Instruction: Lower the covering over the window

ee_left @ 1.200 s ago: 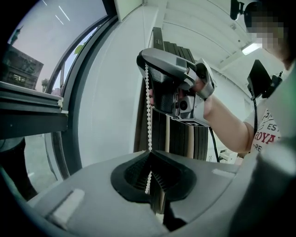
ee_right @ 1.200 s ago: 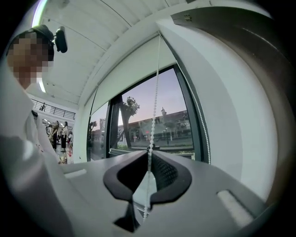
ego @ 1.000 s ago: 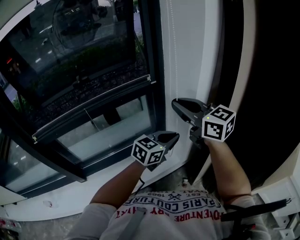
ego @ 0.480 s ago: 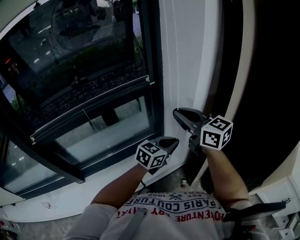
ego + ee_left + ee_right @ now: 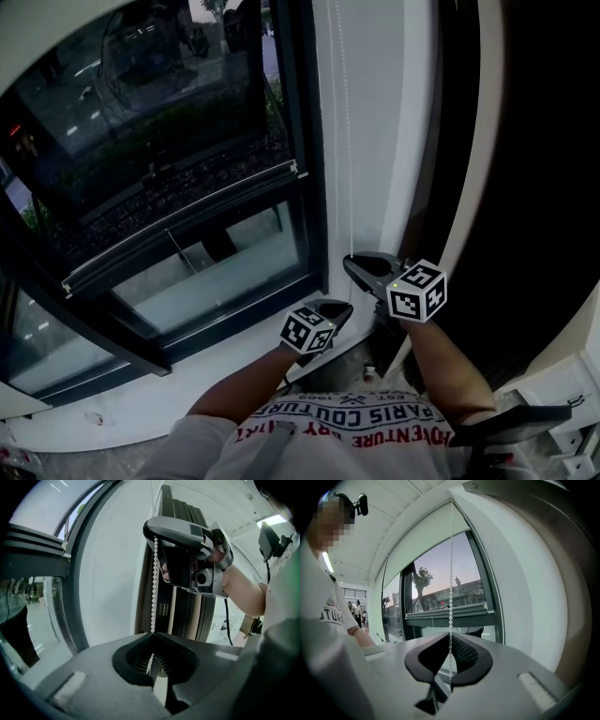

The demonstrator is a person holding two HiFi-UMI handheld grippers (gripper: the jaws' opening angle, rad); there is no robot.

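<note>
A white bead chain [image 5: 343,141] hangs down the white wall strip beside the window. My right gripper [image 5: 349,262] is shut on this chain, its jaws pinching the beads [image 5: 451,573] at the tips [image 5: 450,638]. Just below it, my left gripper [image 5: 347,304] is also shut on the chain [image 5: 153,583], which runs into its closed jaws [image 5: 151,635]. The left gripper view shows the right gripper [image 5: 151,527] higher up on the same chain. A pale blind [image 5: 422,550] covers the upper part of the window.
The dark window frame [image 5: 309,187] stands just left of the chain, with a white sill [image 5: 187,394] below it. Dark upright panels [image 5: 525,187] fill the right side. The person's forearms and printed shirt [image 5: 347,422] are at the bottom.
Both grippers have come down together along the wall, still closed on the bead chain. The right one stays above the left.
</note>
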